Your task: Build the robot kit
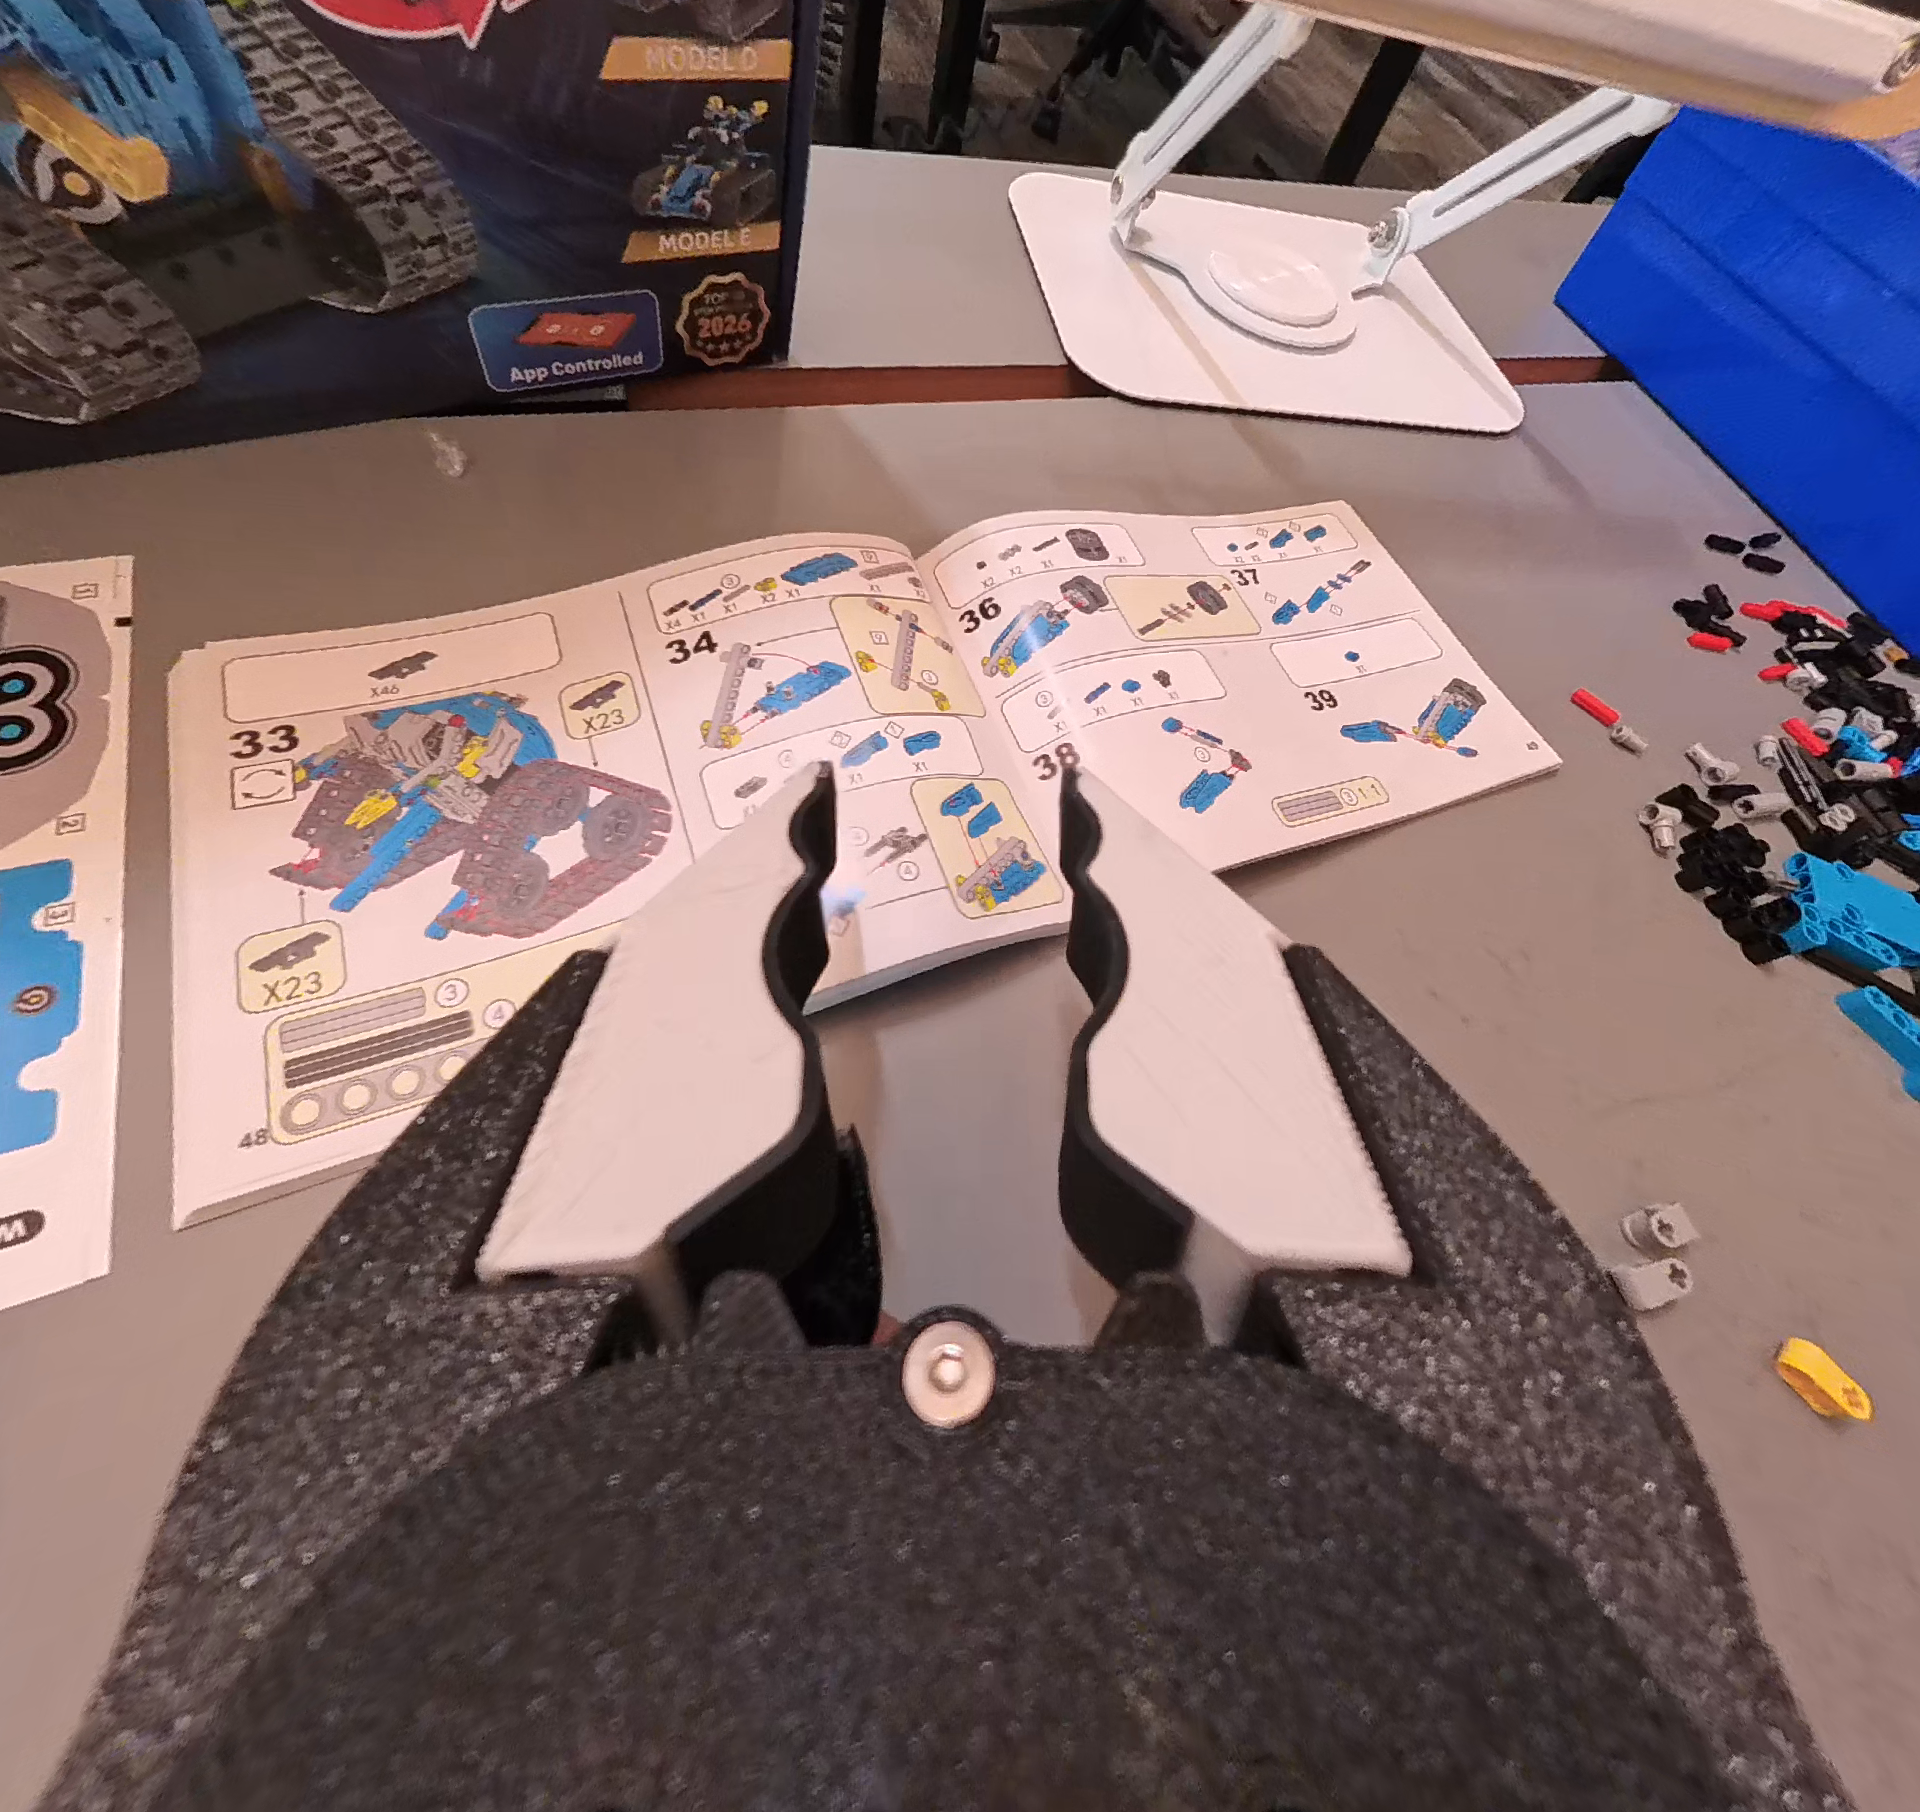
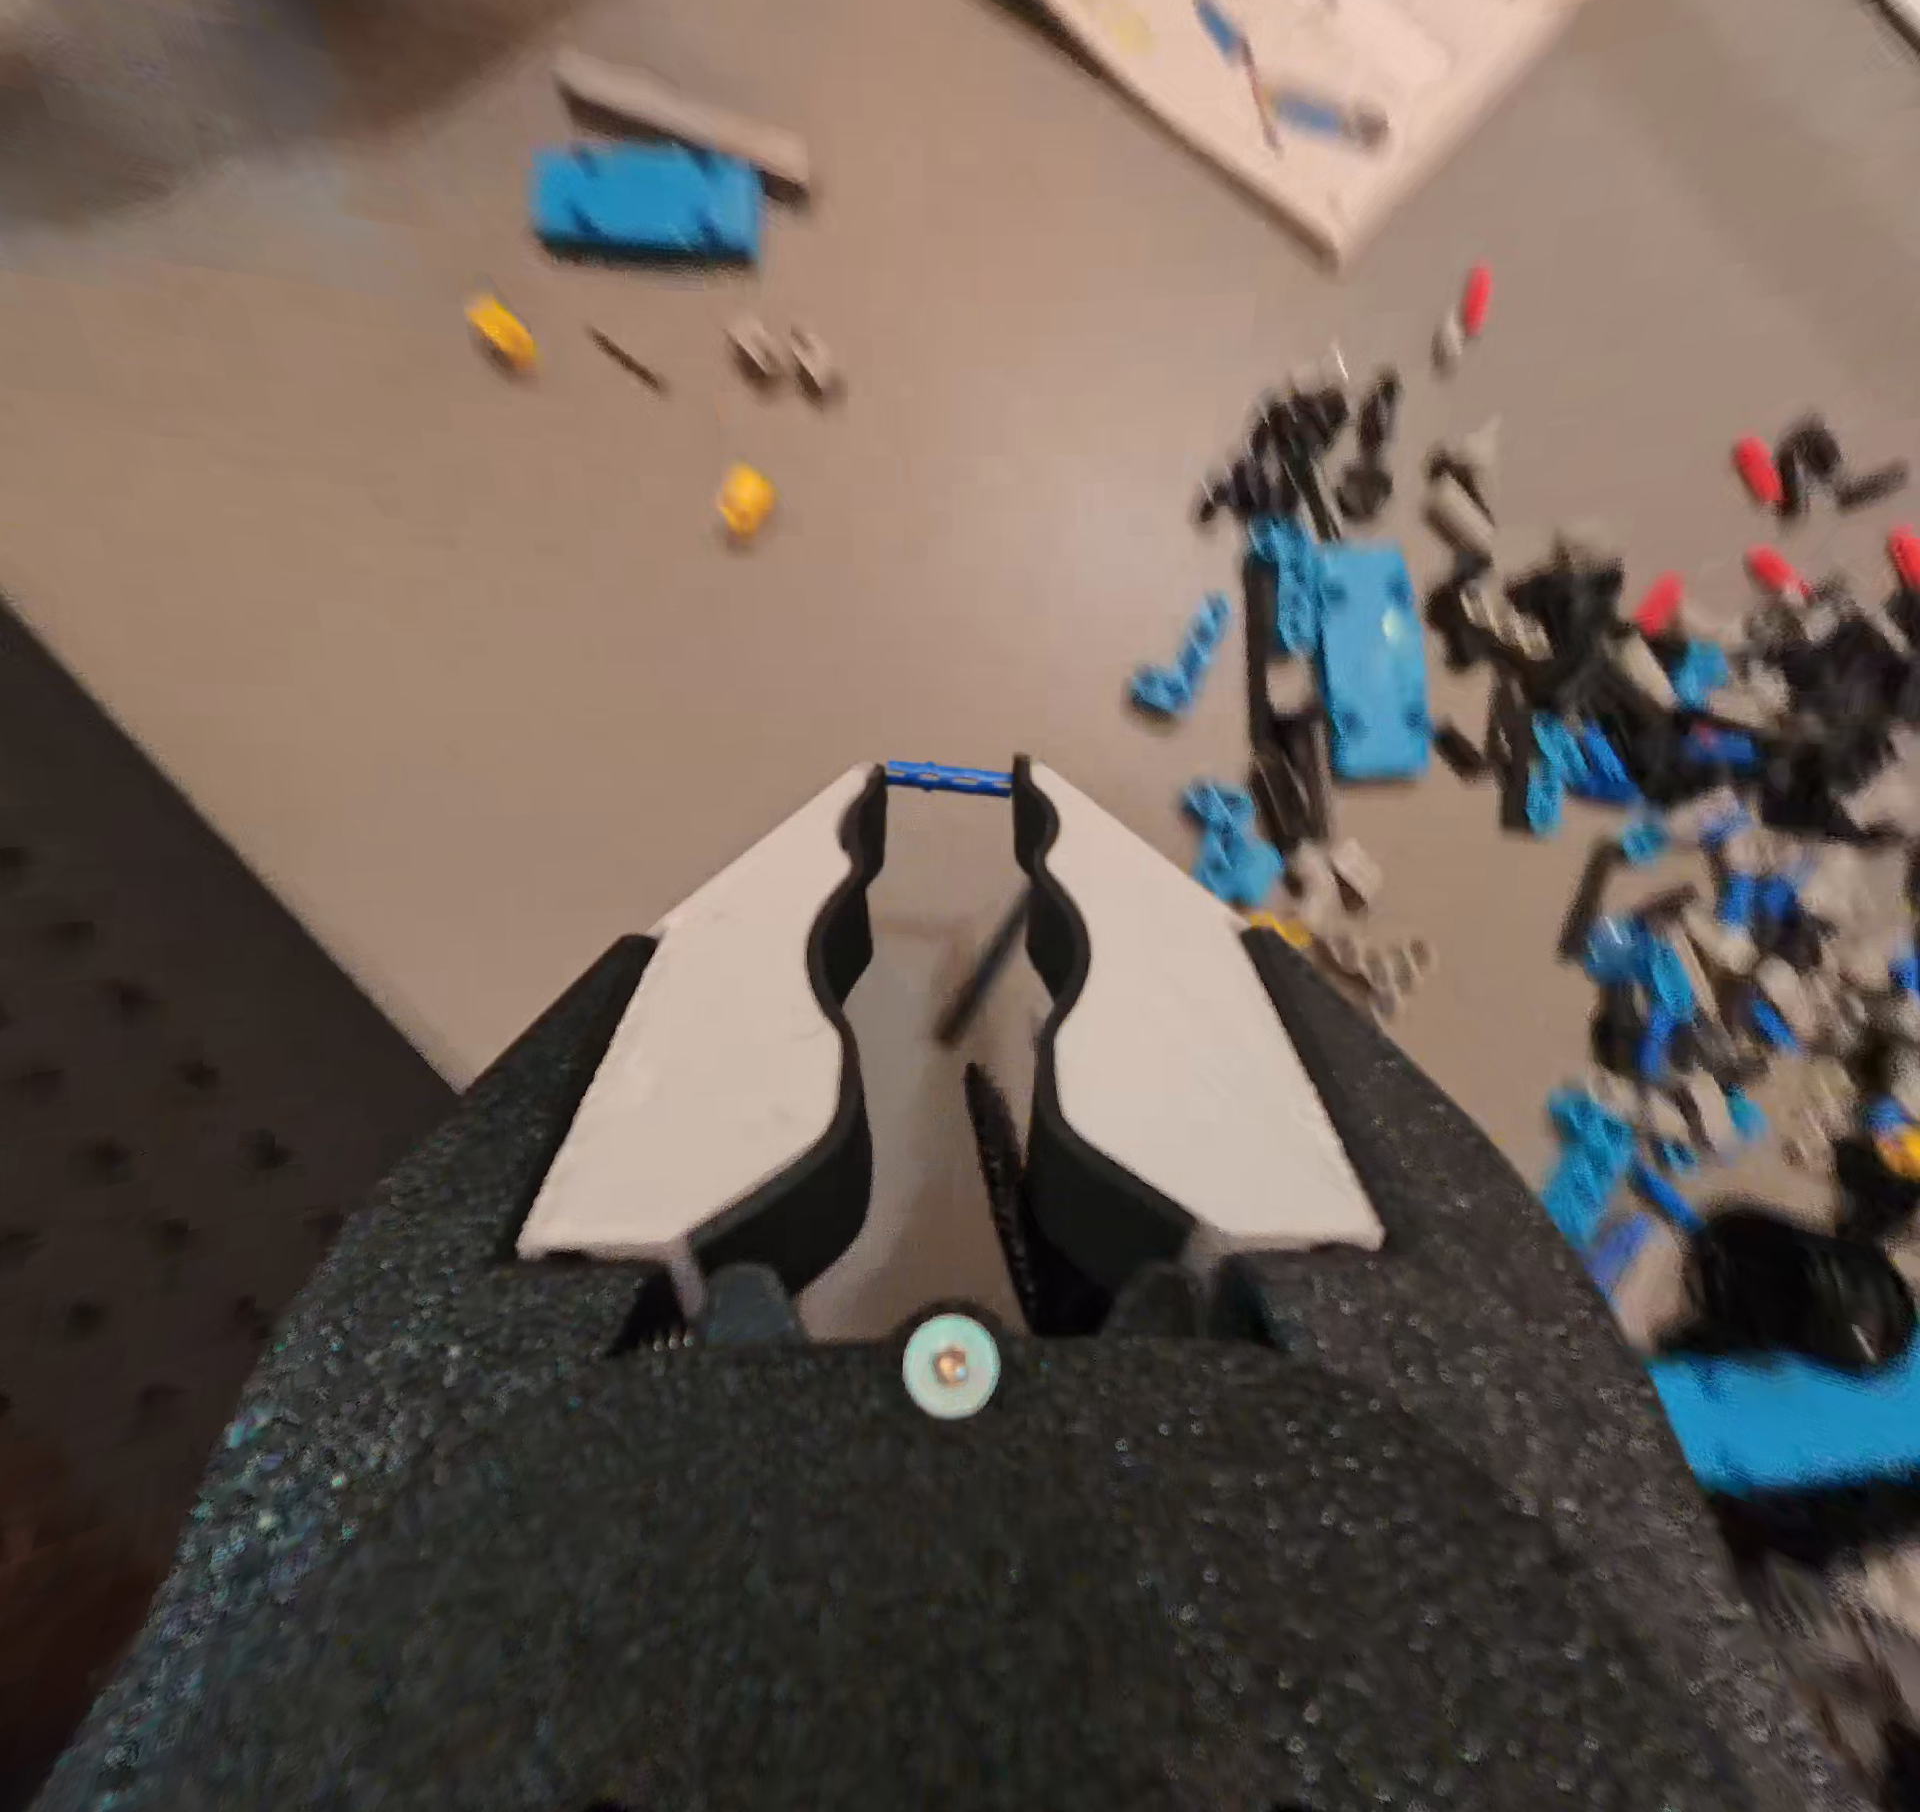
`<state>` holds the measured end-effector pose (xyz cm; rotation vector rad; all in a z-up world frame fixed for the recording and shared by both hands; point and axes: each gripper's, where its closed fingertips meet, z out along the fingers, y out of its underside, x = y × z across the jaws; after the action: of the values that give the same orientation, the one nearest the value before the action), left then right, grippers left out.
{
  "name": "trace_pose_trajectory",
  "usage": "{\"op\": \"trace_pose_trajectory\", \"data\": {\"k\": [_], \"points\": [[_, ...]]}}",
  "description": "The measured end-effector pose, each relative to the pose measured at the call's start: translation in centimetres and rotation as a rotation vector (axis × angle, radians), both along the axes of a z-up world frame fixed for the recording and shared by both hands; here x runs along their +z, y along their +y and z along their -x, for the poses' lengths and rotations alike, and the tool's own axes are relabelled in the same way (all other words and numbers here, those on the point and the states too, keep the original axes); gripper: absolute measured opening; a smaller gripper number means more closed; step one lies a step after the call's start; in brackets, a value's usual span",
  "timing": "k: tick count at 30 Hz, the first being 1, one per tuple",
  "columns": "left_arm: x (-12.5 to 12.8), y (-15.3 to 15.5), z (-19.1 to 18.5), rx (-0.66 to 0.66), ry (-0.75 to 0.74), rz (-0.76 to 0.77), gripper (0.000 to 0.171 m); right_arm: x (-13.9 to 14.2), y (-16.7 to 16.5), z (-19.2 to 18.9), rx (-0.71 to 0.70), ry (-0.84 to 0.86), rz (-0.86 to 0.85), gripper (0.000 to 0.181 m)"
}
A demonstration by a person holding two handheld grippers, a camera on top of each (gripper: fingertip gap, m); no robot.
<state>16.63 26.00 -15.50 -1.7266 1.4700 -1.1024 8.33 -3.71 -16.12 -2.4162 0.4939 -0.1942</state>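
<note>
Left gripper (image 1: 945, 775): fingers apart, holding nothing, tips over the open instruction booklet (image 1: 831, 723) on the grey table (image 1: 1351, 1035).
Around it: toy box (image 1: 416, 152) at the far edge; white stand (image 1: 1268, 308); loose pieces (image 1: 1787, 806) toward the right edge.
Right gripper (image 2: 950, 775): clamped on a small blue pin (image 2: 950, 778), long axis crosswise, tip to tip.
Beyond: blurred brick pile (image 2: 1610, 775) right; two yellow connectors (image 2: 744, 500) left.
</note>
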Motion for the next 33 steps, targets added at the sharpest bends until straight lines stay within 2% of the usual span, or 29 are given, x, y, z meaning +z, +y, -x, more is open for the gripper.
{"op": "trace_pose_trajectory", "data": {"k": [3,6,10,13,19,22,23,29,33], "points": [[-0.1,0.2,0.0,0.005,0.005,0.006,0.042,0.2,5.5,2.2,0.119,0.064,-0.108,0.024],[-0.2,0.3,0.1,0.007,0.007,-0.002,0.042,-1.9,9.1,4.0,0.207,0.108,-0.076,0.024],[-0.3,0.7,0.1,0.016,0.009,0.014,0.043,-3.7,12.2,6.3,0.289,0.128,-0.055,0.024],[-0.4,0.7,0.1,0.015,0.013,0.033,0.043,-4.3,13.0,6.8,0.302,0.09,-0.033,0.024],[-0.5,-0.1,0.1,-0.009,0.019,0.036,0.043,-4.6,13.0,6.8,0.285,0.092,-0.055,0.024],[-0.6,-0.3,0.1,-0.015,0.022,0.04,0.043,-4.2,12.0,6.0,0.261,0.06,-0.029,0.037],[-0.5,-0.4,0.1,-0.019,0.023,0.044,0.043,-3.8,11.3,5.2,0.237,0.027,-0.024,0.041],[-0.7,-0.7,0.1,-0.033,0.035,0.052,0.043,-0.5,6.0,-2.4,0.02,-0.064,-0.075,0.036],[-0.6,-0.7,0.1,-0.034,0.033,0.046,0.042,-0.7,3.3,-7.5,-0.128,-0.101,-0.043,0.034]]}}
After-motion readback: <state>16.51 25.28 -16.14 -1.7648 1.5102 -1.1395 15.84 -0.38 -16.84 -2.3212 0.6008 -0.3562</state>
